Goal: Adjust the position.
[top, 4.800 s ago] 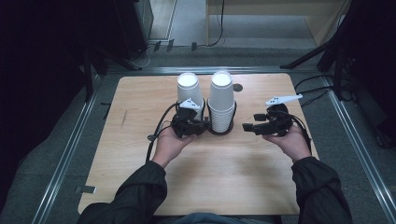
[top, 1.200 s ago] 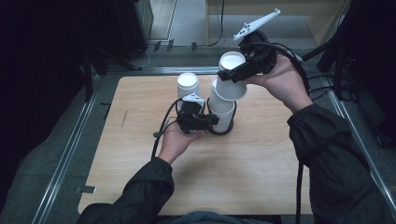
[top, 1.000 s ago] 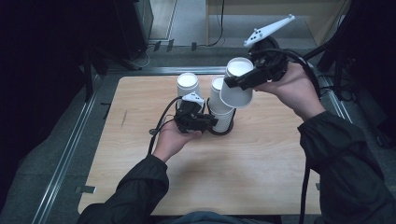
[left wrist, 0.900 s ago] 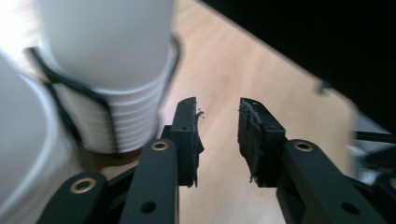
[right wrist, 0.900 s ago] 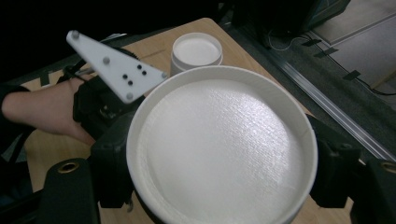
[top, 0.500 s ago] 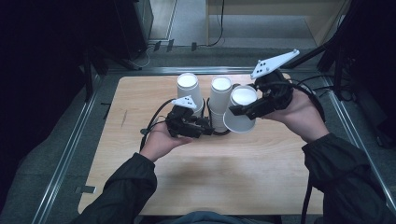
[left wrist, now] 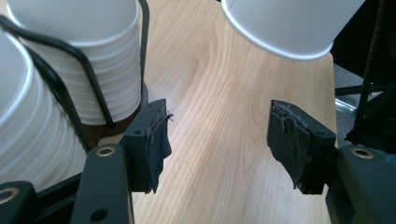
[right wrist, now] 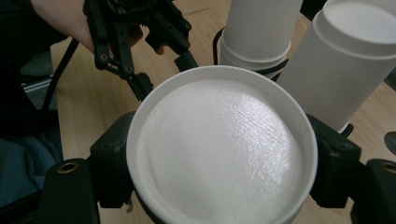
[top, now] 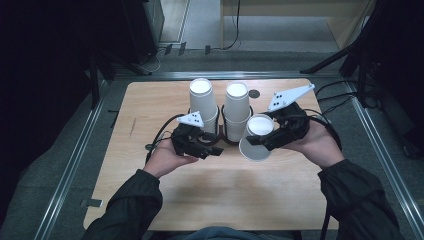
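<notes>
Dark flooring and metal rails are framing a pale wooden tabletop (top: 150,100), where a person is working two hand-held grippers side by side. Rubber-padded fingers (right wrist: 334,163) of the right gripper (top: 261,141) are clamping a single white paper cup (top: 256,138) by its sides, bottom end facing that gripper's camera and open mouth tipping toward the near edge; the cup is hanging just above the wood, right beside the wire cup holder (top: 220,136) and a little nearer the near edge than it. Across from it, the fingers (left wrist: 154,144) of the left gripper (top: 212,148) are standing moderately apart with only bare wood between them, having just been opening; they are sitting at the foot of the holder, close against the base of the right cup stack (top: 236,107) without gripping it. Behind them, the left cup stack (top: 202,103) is standing upright in the same black wire frame, both stacks upside down and set near the middle of the far edge. Beyond the holder, a small dark disc (top: 254,93) is lying close to the far edge. Dark sleeves (top: 350,190) are reaching in from the near edge.
</notes>
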`<state>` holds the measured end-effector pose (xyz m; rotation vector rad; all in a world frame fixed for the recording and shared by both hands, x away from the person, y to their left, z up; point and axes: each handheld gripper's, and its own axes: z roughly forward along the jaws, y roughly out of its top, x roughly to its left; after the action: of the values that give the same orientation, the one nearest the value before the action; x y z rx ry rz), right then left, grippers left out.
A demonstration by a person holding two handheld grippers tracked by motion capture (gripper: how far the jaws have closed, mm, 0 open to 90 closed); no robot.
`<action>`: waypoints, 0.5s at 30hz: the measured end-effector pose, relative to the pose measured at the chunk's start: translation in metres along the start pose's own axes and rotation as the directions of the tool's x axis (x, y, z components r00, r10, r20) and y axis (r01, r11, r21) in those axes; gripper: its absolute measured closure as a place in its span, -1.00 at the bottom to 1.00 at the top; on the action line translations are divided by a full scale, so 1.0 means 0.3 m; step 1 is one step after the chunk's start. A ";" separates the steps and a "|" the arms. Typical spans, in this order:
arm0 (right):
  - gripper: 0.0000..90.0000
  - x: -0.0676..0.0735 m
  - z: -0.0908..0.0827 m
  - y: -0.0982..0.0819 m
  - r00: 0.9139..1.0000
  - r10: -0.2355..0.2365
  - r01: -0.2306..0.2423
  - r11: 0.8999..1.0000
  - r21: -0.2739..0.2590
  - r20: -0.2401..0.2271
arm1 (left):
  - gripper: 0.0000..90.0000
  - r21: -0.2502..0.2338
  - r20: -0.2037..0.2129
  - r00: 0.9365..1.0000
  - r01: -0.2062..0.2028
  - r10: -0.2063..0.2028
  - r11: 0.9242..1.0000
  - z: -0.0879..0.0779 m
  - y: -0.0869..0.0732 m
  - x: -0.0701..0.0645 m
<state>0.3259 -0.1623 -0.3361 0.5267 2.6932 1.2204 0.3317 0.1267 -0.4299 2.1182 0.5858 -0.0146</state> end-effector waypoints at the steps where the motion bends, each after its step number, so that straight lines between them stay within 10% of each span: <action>1: -0.46 -0.001 0.022 -0.025 1.000 0.005 -0.005 1.000 0.003 -0.012 | -0.21 -0.007 -0.001 1.000 0.007 -0.007 1.000 -0.001 -0.013 0.003; 9: -0.46 0.001 0.087 -0.111 0.999 0.002 -0.002 1.000 -0.001 -0.052 | -0.31 0.023 -0.008 0.999 0.032 -0.031 0.999 -0.006 -0.051 0.012; 15: -0.46 -0.001 0.158 -0.193 0.996 0.035 -0.035 0.999 0.001 -0.088 | -0.50 -0.012 0.064 0.997 0.050 -0.049 0.999 -0.014 -0.077 0.027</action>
<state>0.3239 -0.1643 -0.4108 0.5351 2.7673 1.2820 0.3285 0.1444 -0.4471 2.0820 0.5985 -0.1051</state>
